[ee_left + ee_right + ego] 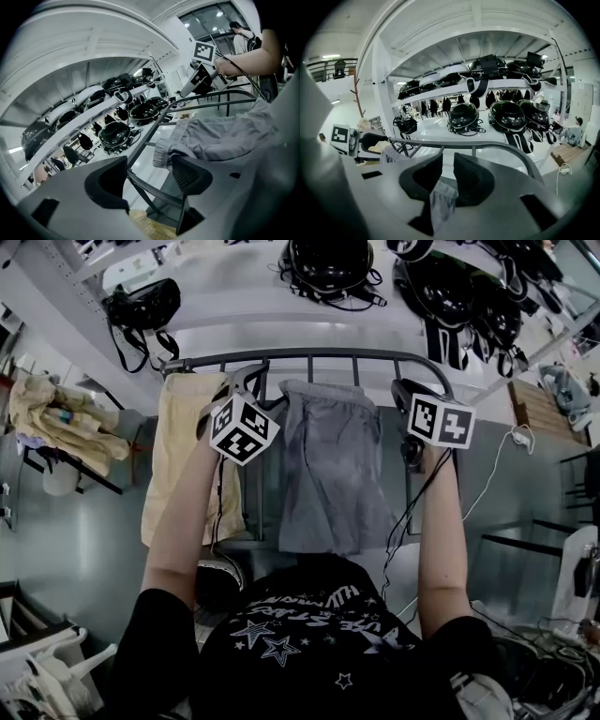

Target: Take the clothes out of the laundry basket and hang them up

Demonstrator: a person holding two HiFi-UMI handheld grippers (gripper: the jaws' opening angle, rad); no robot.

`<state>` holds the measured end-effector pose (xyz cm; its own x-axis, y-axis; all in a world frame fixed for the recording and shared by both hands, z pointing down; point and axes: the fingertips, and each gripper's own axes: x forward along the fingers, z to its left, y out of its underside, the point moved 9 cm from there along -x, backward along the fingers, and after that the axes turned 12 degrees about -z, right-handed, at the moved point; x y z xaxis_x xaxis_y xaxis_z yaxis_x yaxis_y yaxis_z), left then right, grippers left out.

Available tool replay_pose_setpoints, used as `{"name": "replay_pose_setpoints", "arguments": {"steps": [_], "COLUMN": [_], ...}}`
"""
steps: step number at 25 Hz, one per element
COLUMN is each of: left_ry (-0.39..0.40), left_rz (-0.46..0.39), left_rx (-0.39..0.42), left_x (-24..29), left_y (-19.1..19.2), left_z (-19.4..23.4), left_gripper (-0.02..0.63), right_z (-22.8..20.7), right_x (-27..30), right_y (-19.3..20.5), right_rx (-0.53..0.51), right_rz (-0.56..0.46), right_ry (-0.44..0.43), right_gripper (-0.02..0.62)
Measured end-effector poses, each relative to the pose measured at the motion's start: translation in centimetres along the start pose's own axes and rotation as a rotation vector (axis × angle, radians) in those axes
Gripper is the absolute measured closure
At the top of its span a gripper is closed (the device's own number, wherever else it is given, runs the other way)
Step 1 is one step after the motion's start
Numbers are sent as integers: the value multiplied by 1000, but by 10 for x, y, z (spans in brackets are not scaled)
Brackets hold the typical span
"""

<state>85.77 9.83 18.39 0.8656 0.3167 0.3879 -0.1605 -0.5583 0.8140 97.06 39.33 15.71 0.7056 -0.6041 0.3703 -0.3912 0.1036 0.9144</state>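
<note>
**Grey shorts on the rail, both grippers letting go**

A long white shelf (pixel 281 320) lined with black helmets (pixel 330 263) runs across the back of the room. In front of it stands the drying rack (pixel 309 355), its curved top rail crossing the middle of the head view. Two pieces hang over that rail: a yellow garment (pixel 187 456) on the left and, just beside it, the grey shorts (pixel 333 474), draped at the centre with their waistband at the rail. Far to the left, a heap of clothes (pixel 56 418) sits on a separate stand. The laundry basket cannot be picked out in any view.

The left gripper (pixel 149 176) is at the rail by the shorts' left edge. Its jaws stand wide apart with a rack bar running between them. The gathered waistband lies against the right jaw but is not pinched. The right gripper (pixel 447 168) is at the shorts' right edge. Its jaws are only narrowly apart, and a fold of grey cloth hangs in the throat below them, apparently loose.

The step in hand looks like the release of the hung shorts. The next move calls for drawing both grippers back without catching the fabric, the right especially, then reaching down for another piece.
</note>
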Motion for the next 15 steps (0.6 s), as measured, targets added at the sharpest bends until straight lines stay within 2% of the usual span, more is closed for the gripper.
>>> {"name": "replay_pose_setpoints", "arguments": {"steps": [9, 15], "left_ry": [-31, -50], "left_rz": [-78, -149], "left_rx": [6, 7], "left_x": [-45, -88], "left_y": [-15, -22], "left_z": [-10, -31], "left_gripper": [296, 305], "right_z": [30, 58], "right_x": [-46, -86], "right_y": [-1, 5], "right_rx": [-13, -17], "right_rz": [-64, -112], "right_ry": [19, 29], "right_gripper": [518, 543]}}
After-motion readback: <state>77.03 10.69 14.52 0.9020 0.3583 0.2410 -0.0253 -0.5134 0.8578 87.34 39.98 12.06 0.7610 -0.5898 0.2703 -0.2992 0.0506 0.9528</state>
